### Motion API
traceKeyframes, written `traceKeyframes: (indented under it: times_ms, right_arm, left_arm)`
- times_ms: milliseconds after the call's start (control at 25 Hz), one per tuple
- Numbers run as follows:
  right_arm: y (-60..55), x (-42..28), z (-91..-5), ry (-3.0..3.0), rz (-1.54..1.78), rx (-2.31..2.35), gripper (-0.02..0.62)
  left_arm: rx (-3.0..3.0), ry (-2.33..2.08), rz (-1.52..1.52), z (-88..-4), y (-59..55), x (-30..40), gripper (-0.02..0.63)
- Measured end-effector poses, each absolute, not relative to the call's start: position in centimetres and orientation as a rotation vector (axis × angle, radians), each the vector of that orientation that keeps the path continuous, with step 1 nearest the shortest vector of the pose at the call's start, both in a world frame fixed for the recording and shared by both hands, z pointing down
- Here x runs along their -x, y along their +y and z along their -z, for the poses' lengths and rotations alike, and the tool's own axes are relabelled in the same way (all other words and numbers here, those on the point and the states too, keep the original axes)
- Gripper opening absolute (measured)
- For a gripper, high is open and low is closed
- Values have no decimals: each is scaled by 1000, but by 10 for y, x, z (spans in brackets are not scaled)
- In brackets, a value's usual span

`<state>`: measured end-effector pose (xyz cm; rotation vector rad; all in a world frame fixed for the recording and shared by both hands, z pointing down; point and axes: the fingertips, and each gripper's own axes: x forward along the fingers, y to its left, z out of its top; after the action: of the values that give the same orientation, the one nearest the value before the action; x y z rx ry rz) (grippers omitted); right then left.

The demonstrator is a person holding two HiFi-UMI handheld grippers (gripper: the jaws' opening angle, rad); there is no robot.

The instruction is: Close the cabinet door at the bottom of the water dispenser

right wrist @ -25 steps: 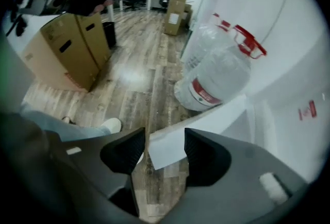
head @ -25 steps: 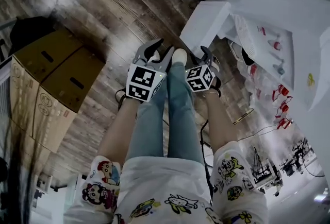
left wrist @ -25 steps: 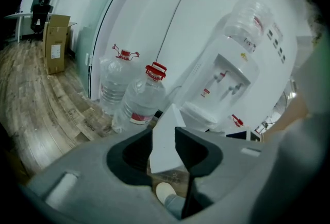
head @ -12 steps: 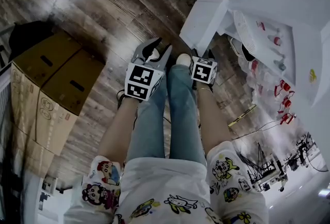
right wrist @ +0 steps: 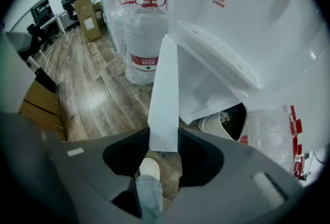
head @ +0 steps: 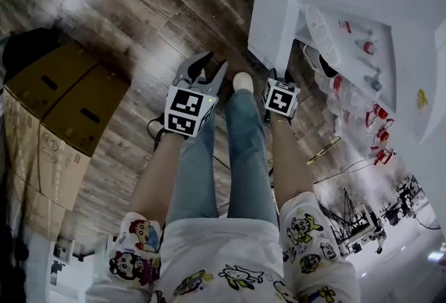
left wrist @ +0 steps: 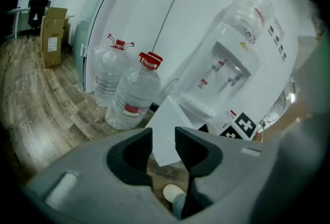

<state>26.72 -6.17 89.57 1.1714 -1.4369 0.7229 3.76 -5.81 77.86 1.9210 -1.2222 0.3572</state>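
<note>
My left tool (head: 211,66) hangs released, empty, left of the cabinet door (right wrist: 166,89), which stands swung open from the water dispenser (right wrist: 247,22); my right tool (right wrist: 164,138), jaws just closing, clamps that door's edge

The cabinet door (head: 273,23) looks smooth, matt white. The floor (head: 132,16) is grained wood; the 2 boxes (head: 66,96) are matt brown cardboard.
</note>
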Motion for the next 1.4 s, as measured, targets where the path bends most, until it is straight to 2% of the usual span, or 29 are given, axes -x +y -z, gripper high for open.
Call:
traceKeyframes:
  times_ms: [600, 920, 1120, 1200, 1320, 1400]
  right_arm:
    - [-107, -357, -897, -1516, -438, -980, 186]
    - [-124, -396, -896, -1492, -515, -1143, 208]
    - [-133, -417, -899, -1468, -579, -1243, 252]
    - [-135, -423, -901, -1464, -595, -1254, 241]
    - [-140, -427, -903, -1467, -612, -1250, 176]
    - [-144, -428, -903, -1474, -610, -1249, 169]
  left_arm:
    - [-1807, -1373, -238, -789, -41, -122, 137]
    - [-1753, -1446, -183, -790, -34, -151, 137]
    - [-1727, -1477, -168, -794, -31, -158, 137]
    - [-1722, -1481, -161, -795, -31, -162, 137]
    - [-1721, -1489, -161, -797, -31, -167, 137]
    - [-1718, -1494, -161, -798, -31, -170, 137]
